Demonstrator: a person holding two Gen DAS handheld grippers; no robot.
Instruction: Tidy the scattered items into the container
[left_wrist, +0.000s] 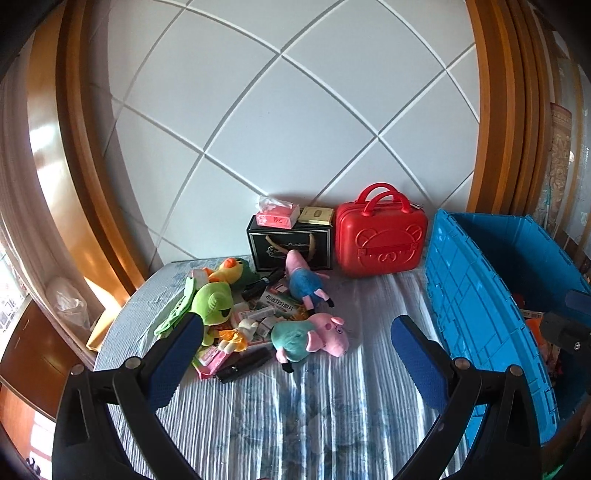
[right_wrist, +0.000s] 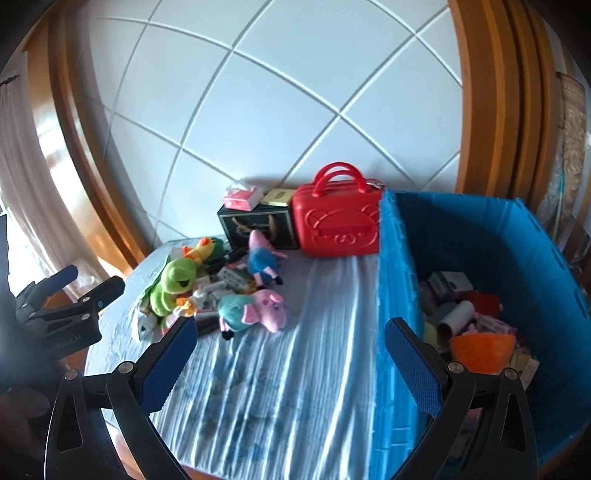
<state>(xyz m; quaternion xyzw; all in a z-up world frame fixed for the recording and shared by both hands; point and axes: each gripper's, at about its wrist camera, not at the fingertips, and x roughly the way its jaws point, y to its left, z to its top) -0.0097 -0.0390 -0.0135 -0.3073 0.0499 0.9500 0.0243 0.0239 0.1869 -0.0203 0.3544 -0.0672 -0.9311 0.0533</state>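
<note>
A heap of scattered items lies on the blue striped cloth: a green frog plush (left_wrist: 211, 303) (right_wrist: 173, 286), a pink pig in a teal shirt (left_wrist: 314, 334) (right_wrist: 255, 308), a pig in blue (left_wrist: 304, 278) (right_wrist: 262, 258), a duck plush (left_wrist: 231, 269), small boxes (left_wrist: 277, 304) and a black tube (left_wrist: 243, 363). The blue crate (left_wrist: 476, 306) (right_wrist: 399, 280) stands at the right with several items inside. My left gripper (left_wrist: 295, 354) is open above the cloth, short of the heap. My right gripper (right_wrist: 291, 363) is open, its right finger over the crate wall. Both are empty.
A red case with a bear face (left_wrist: 380, 240) (right_wrist: 336, 225) and a black box (left_wrist: 291, 247) topped with a pink tissue pack (left_wrist: 277, 216) stand against the white quilted wall. Wooden frames flank the bed. The left gripper's body (right_wrist: 62, 310) shows in the right wrist view.
</note>
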